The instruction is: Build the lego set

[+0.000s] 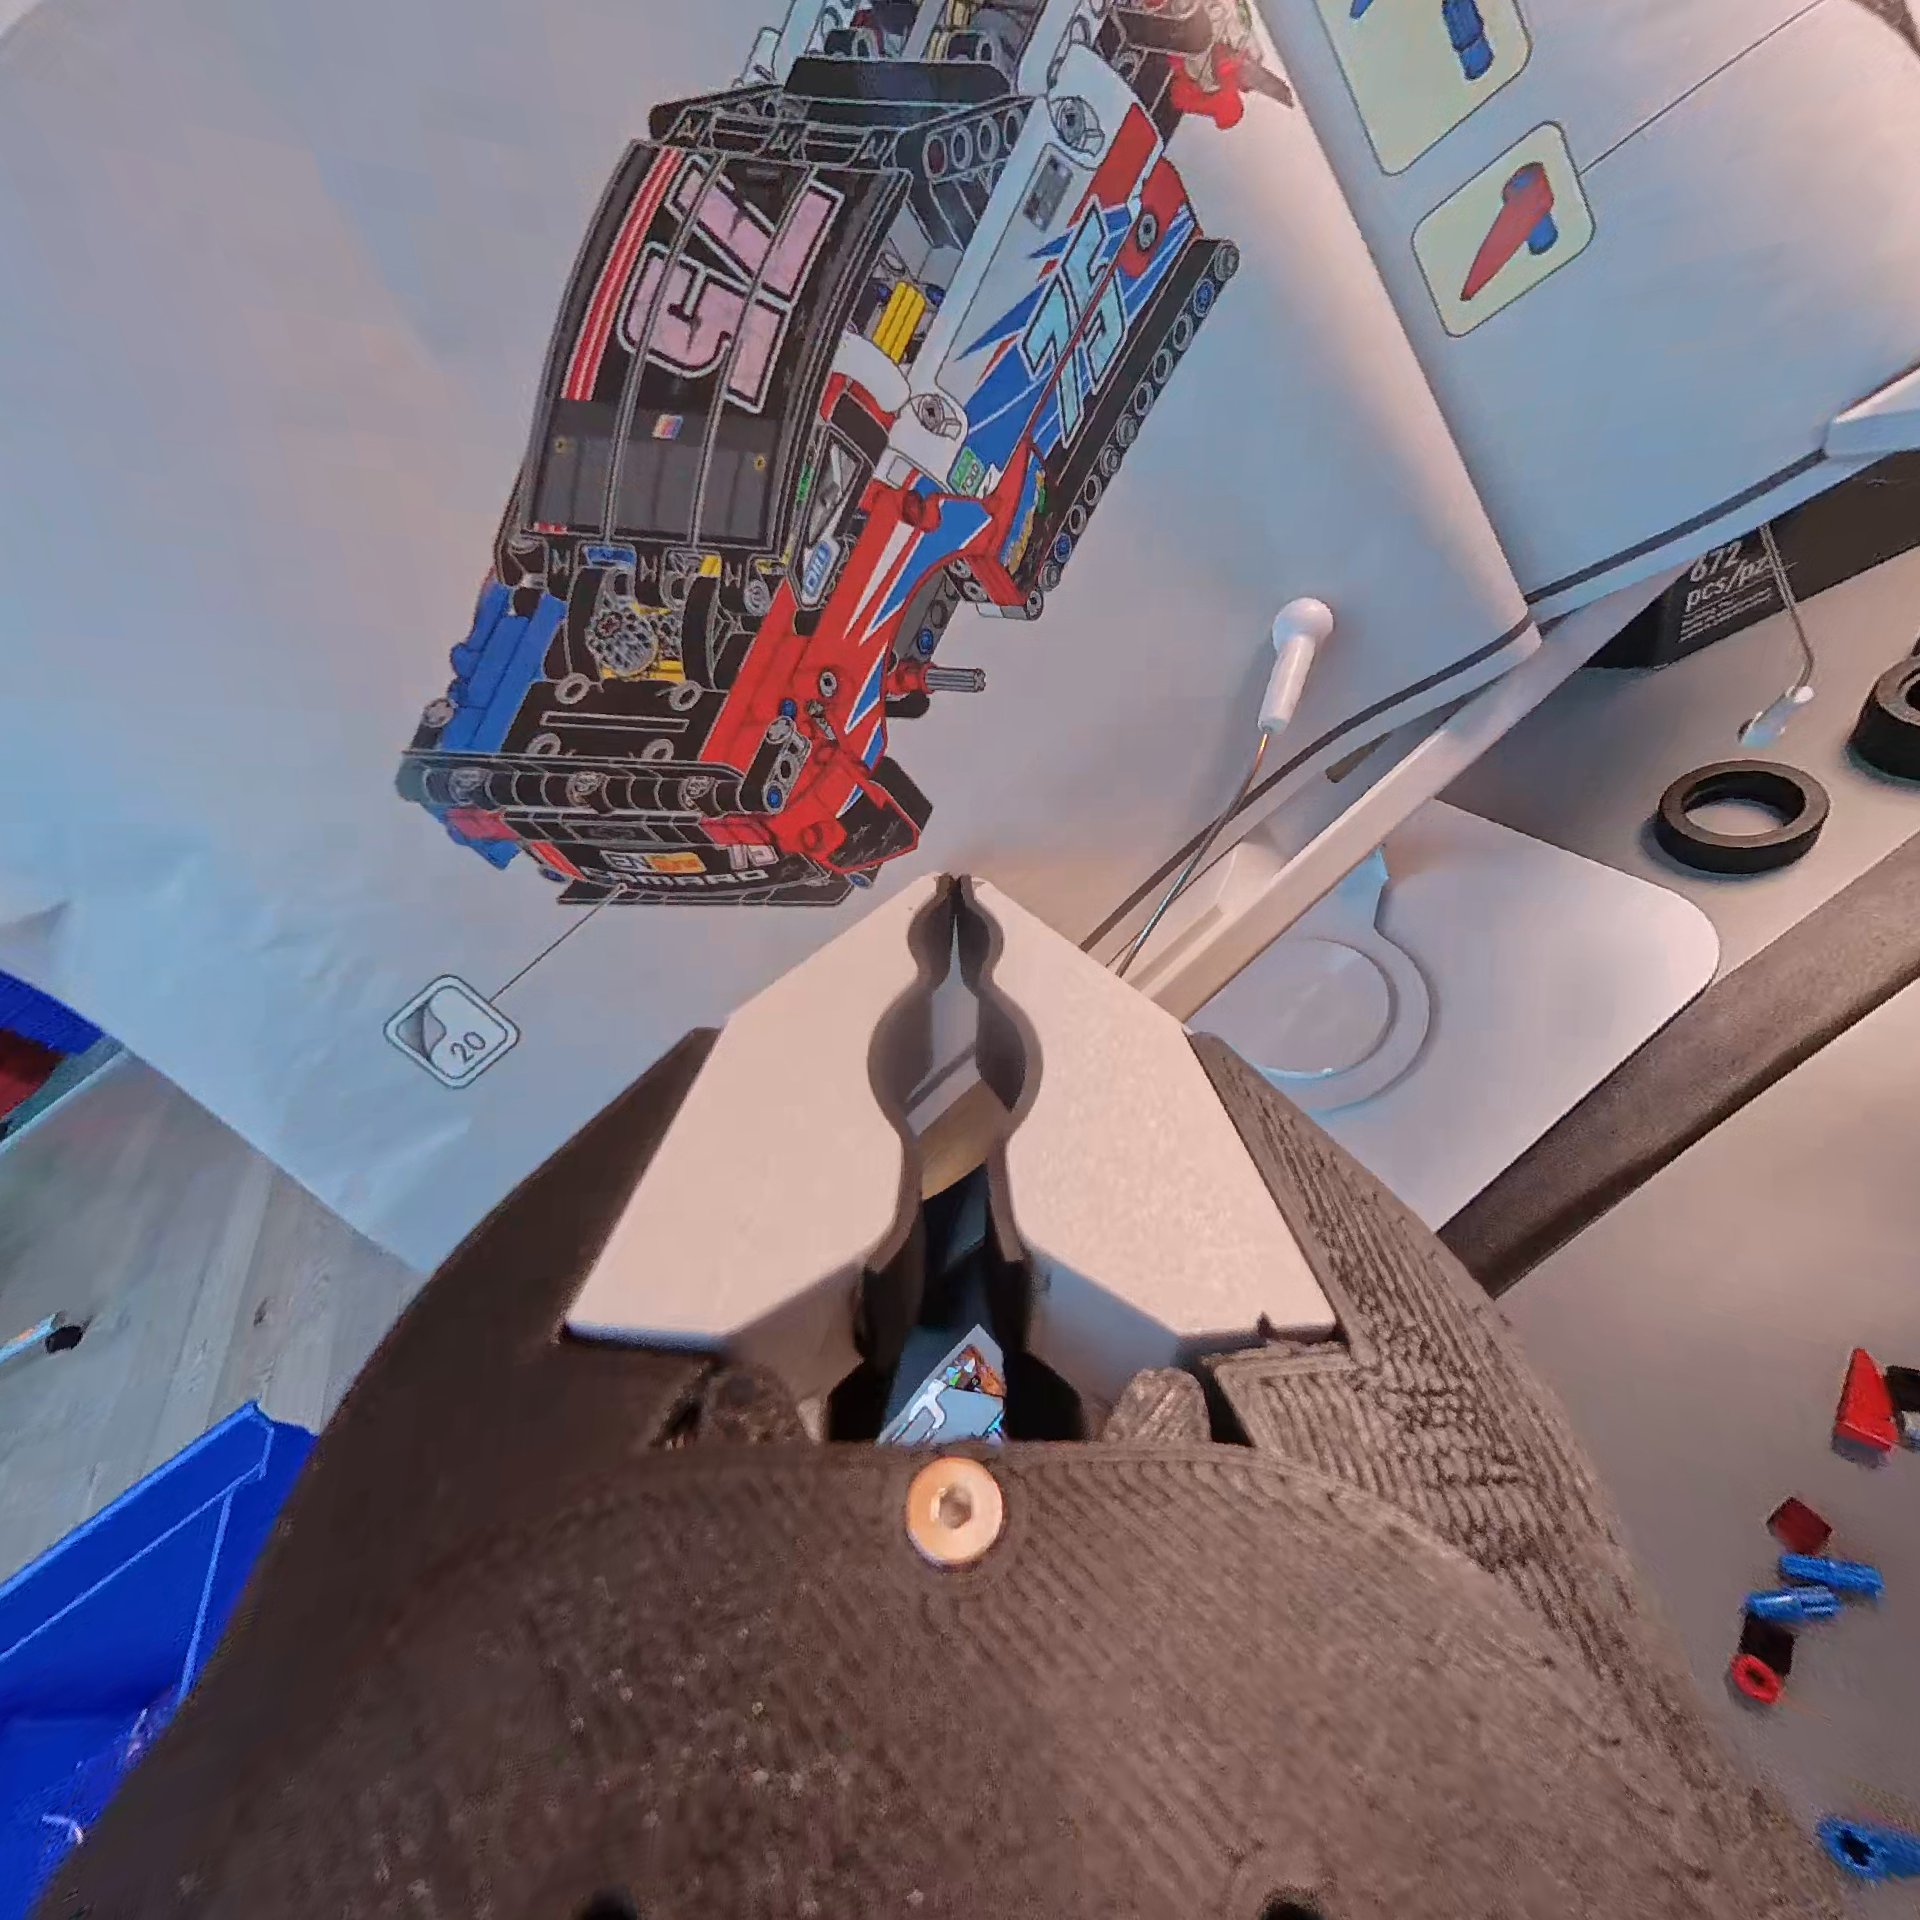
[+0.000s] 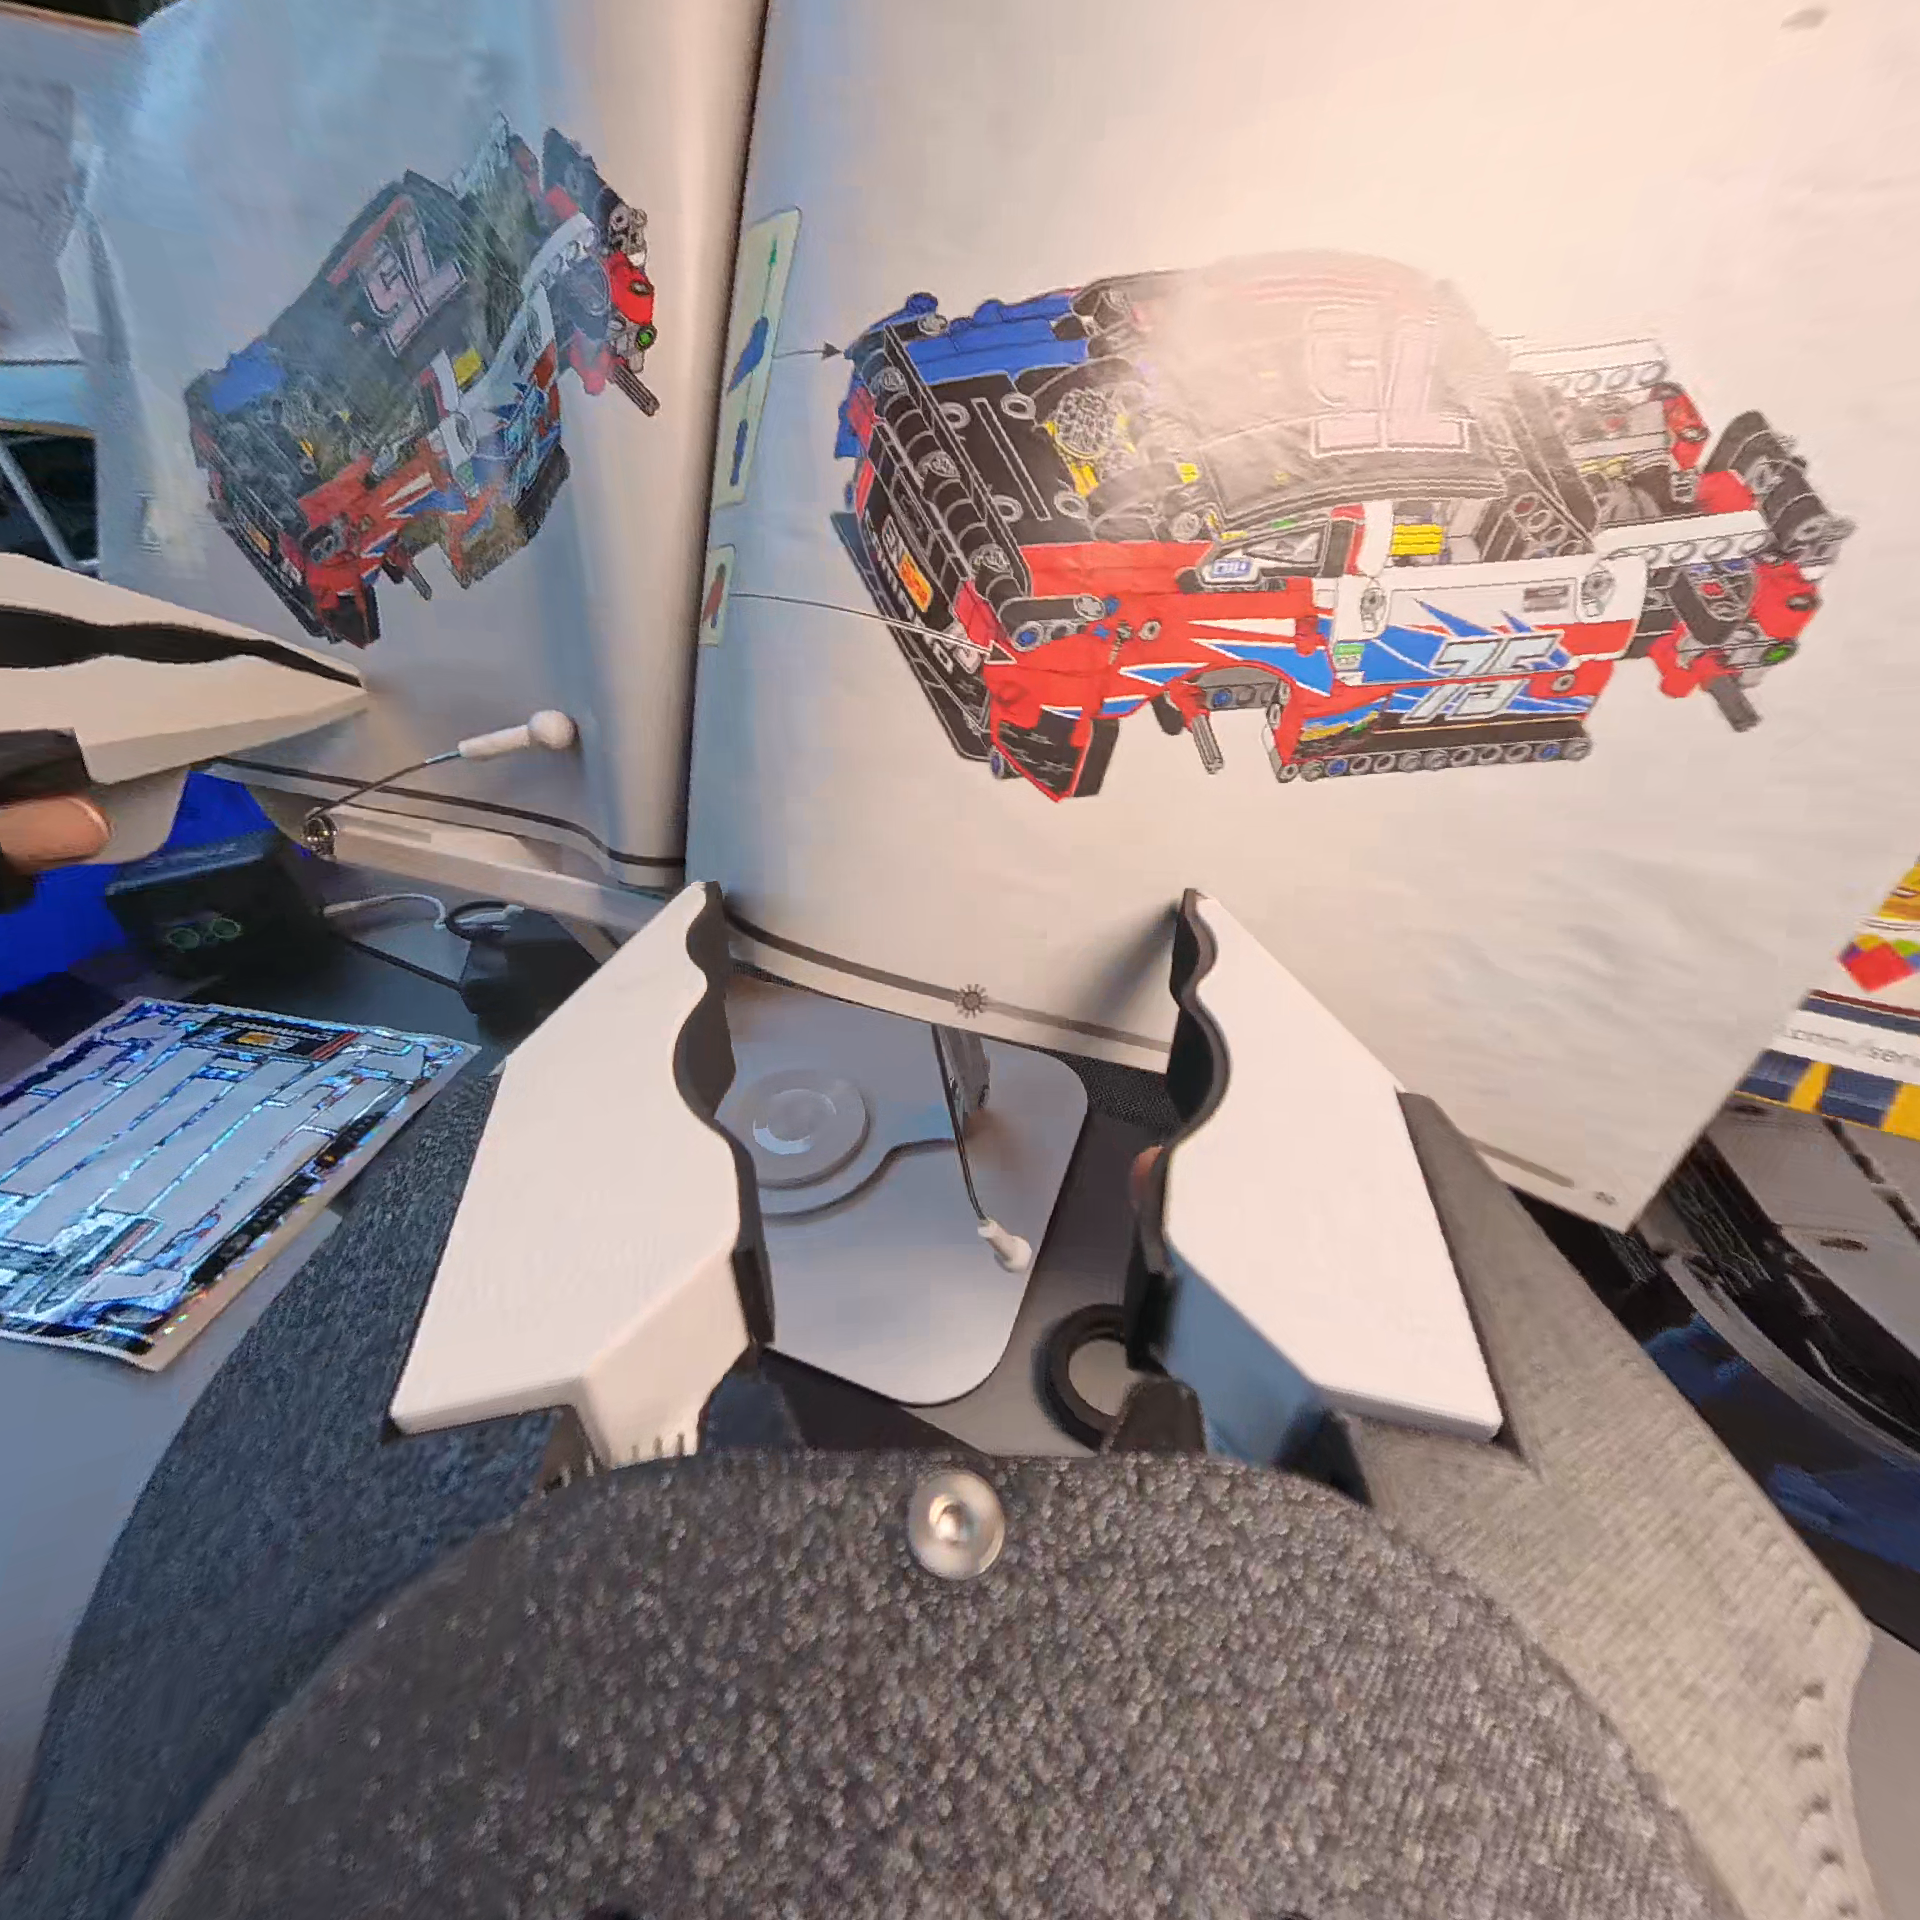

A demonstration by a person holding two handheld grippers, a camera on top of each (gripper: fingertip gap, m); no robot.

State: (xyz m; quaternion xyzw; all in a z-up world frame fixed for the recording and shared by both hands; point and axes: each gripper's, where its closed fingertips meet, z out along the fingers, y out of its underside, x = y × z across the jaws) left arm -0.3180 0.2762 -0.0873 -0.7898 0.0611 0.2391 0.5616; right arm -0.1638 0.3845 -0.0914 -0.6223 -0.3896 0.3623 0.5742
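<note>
Lego instruction booklet point(image 1: 312, 468) fills most of what I see from the left wrist, propped upright on a pale stand point(image 1: 1351, 821) with a printed drawing of the red, blue and black car on the open page. From the right wrist the same booklet point(image 2: 1247, 883) faces me with two pages showing, a car drawing on each. My left gripper point(image 1: 956, 894) has its white fingers pressed together at the tips; whether they pinch the page edge I cannot tell. It also shows at the left edge of the right wrist view point(image 2: 260, 665), tips together, with a fingertip point(image 2: 52, 826) of the person's hand behind it. My right gripper point(image 2: 951, 925) stands wide open and holds nothing, with the base of the stand point(image 2: 894, 1299) lying between its fingers.

The surface is a grey tabletop point(image 1: 1662, 1299), and a strip of pale wood-grain floor point(image 1: 156, 1299) shows lower left in the left view. On the table to the right lie black rubber tyres point(image 1: 1740, 816) and a scatter of loose pieces: a red wedge point(image 1: 1865, 1403), blue pins point(image 1: 1813, 1584) and a small red bush point(image 1: 1756, 1678). A shiny sticker sheet point(image 2: 197, 1153) lies flat on the table to the left in the right view. A thin wire with a white tip point(image 1: 1294, 655) rests against the page.

A blue plastic bin point(image 1: 125, 1621) sits at lower left in the left view; its contents are too blurred to make out. A dark box point(image 1: 1725, 582) stands behind the stand.
</note>
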